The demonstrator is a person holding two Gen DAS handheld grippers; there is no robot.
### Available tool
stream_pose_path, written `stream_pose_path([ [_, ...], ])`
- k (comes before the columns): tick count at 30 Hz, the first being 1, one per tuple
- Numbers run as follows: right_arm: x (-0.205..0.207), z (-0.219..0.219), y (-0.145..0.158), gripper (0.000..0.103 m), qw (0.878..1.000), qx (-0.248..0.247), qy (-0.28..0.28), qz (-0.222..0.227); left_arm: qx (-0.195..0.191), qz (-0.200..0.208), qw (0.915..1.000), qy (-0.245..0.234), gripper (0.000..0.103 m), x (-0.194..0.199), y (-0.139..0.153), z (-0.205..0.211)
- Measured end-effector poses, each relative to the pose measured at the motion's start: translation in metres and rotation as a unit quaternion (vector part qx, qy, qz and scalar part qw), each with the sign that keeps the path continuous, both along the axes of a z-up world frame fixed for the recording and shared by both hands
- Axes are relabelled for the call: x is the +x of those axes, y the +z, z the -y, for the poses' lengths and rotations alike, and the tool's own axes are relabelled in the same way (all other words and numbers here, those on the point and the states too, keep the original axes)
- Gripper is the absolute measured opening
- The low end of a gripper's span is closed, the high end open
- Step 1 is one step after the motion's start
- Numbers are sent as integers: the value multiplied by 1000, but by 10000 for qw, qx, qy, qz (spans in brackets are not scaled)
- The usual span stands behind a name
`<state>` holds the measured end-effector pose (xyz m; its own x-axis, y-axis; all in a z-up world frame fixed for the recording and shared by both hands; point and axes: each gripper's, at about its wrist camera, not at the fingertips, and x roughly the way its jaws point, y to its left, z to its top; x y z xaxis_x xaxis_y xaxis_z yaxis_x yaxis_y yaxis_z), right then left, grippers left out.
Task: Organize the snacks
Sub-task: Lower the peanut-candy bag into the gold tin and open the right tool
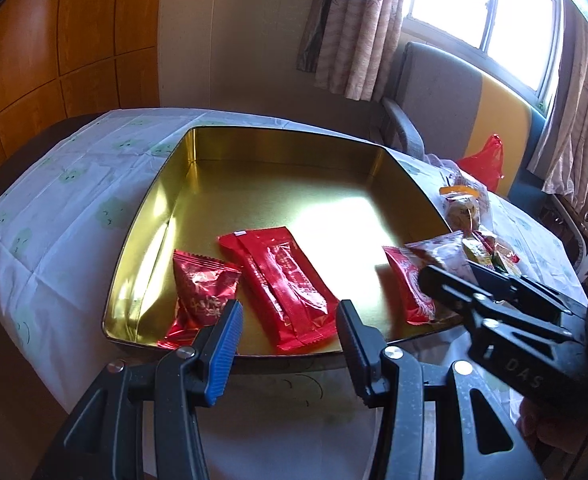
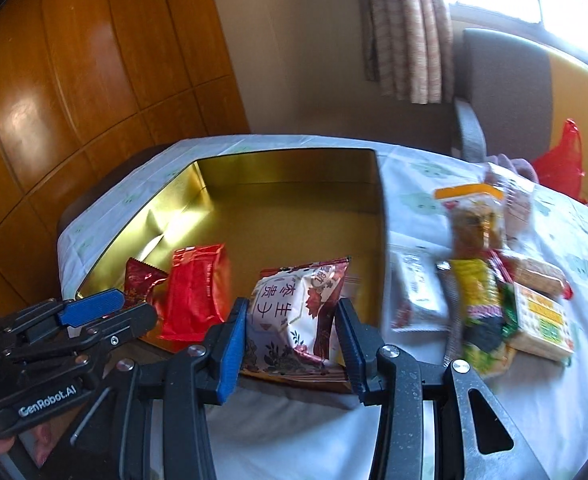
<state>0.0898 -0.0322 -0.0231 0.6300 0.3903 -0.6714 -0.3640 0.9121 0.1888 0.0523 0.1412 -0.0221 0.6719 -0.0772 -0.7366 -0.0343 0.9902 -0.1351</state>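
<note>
A gold tin (image 1: pixel 278 148) lies open on the table. In it are a small red packet (image 1: pixel 204 296), a long red packet (image 1: pixel 282 280) and another red packet (image 1: pixel 407 284) near the right wall. My left gripper (image 1: pixel 290 332) hovers open at the tin's near edge, and the long packet's near end shows between its fingers without being pinched. My right gripper (image 2: pixel 292 328) is shut on a white and maroon packet (image 2: pixel 294 304), held over the tin's near right part (image 2: pixel 286 184). The left wrist view shows that gripper (image 1: pixel 453 272) coming in from the right with the packet (image 1: pixel 439 250).
A pile of loose snacks lies on the tablecloth right of the tin: a white packet (image 2: pixel 417 292), a yellow-green packet (image 2: pixel 477 304), an orange-topped bag (image 2: pixel 473 220) and a yellow packet (image 2: pixel 541 316). Behind are a red plastic bag (image 2: pixel 565 164) and a chair (image 1: pixel 441 92).
</note>
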Motion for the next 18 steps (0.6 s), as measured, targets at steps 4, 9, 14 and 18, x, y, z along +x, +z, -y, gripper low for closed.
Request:
stream_pose_path([
  [4, 5, -15, -2, 45, 9998, -102, 149, -31, 31, 14, 10000, 20, 49, 0, 1, -1],
  [9, 19, -29, -8, 45, 9994, -109, 262, -201, 62, 14, 10000, 14, 49, -2, 2, 1],
  [14, 32, -39, -12, 45, 9993, -111, 241, -276, 96, 26, 10000, 8, 49, -3, 4, 2],
  [18, 36, -44, -13, 45, 9991, -118, 255, -312, 144, 39, 9999, 22, 49, -4, 5, 2],
])
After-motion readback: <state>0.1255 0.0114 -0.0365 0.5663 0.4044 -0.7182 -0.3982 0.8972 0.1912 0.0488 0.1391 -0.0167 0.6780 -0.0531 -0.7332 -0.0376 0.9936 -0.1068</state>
